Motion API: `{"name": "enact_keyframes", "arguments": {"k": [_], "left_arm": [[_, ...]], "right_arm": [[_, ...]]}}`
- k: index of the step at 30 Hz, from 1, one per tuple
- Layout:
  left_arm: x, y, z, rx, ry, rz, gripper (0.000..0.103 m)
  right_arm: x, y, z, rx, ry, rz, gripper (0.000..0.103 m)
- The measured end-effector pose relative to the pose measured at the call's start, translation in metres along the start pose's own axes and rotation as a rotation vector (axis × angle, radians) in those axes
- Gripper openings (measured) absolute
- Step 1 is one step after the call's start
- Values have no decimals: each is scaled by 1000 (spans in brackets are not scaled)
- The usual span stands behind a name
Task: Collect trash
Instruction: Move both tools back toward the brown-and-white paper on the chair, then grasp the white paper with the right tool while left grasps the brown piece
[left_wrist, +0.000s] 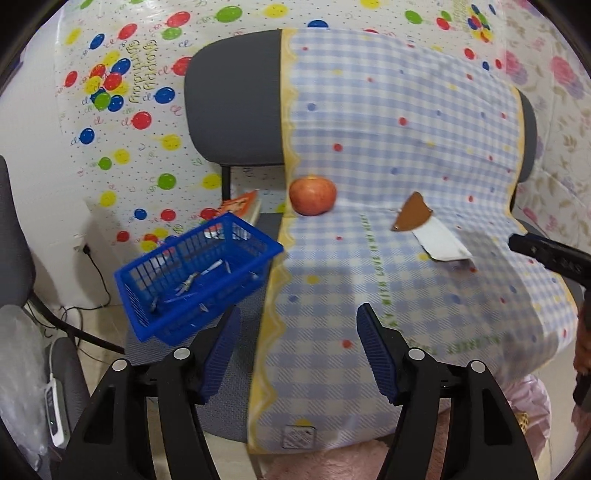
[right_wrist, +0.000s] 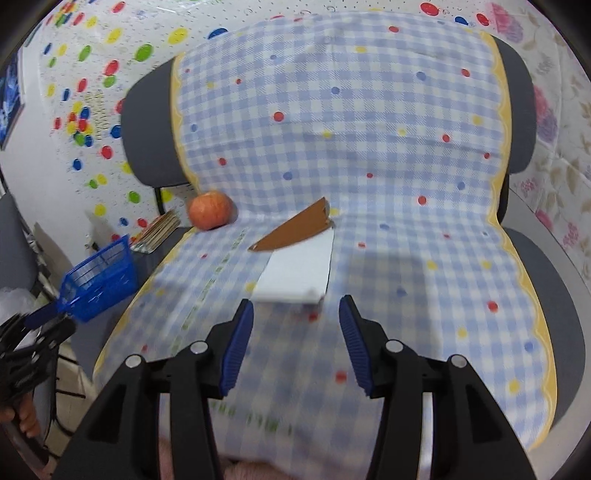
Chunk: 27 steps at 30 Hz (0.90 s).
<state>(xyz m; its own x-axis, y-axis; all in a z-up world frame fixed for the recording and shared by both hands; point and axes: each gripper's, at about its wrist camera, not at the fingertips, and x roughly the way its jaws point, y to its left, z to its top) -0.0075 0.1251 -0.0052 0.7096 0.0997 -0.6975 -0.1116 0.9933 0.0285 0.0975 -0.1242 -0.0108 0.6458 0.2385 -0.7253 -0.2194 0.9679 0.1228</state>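
Note:
A torn brown and white paper envelope (right_wrist: 295, 254) lies on the checked cloth (right_wrist: 388, 166) that covers the chair seat; it also shows in the left wrist view (left_wrist: 428, 229). My right gripper (right_wrist: 296, 314) is open and empty, just short of the envelope's near white edge. A blue plastic basket (left_wrist: 192, 280) with several small scraps inside stands at the seat's left edge; it also shows in the right wrist view (right_wrist: 98, 280). My left gripper (left_wrist: 298, 325) is open and empty, over the cloth's left border beside the basket.
A red apple (left_wrist: 312, 195) sits on the cloth by the chair back, also in the right wrist view (right_wrist: 210, 215). A stack of books (right_wrist: 159, 229) lies left of the apple. A cable and a white device (left_wrist: 55, 413) are on the floor at left.

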Motion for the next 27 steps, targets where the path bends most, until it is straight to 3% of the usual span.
{"name": "enact_keyframes", "arguments": {"k": [3,8,13,17,19,21,24,26,27], "left_arm": [[3,3,7,3,-6,9,66],[15,5,16,2,-5,13,66],[25,8,14,1,15,13,66],[28,11,15,-2,22,16,66],[27,11,14,0,21,12,66],[25,10,13,9,21,14,66],[21,13,12,7,18,14,66],[20,15,10,-2,22,10,66],[19,15,9,-4,25,6,66]], "right_arm": [[24,-4,11,18,23,-32,68],[74,-24,20,111,137,-86,75],[117,-33,16,201,264,-70,77],[128,-19,19,138,275,-162,78],[128,-19,18,133,279,-164,78],[126,-18,17,126,277,-168,70],[118,-11,16,107,268,-184,42],[115,-10,14,104,257,-194,39],[111,-12,13,118,243,-191,32]]}}
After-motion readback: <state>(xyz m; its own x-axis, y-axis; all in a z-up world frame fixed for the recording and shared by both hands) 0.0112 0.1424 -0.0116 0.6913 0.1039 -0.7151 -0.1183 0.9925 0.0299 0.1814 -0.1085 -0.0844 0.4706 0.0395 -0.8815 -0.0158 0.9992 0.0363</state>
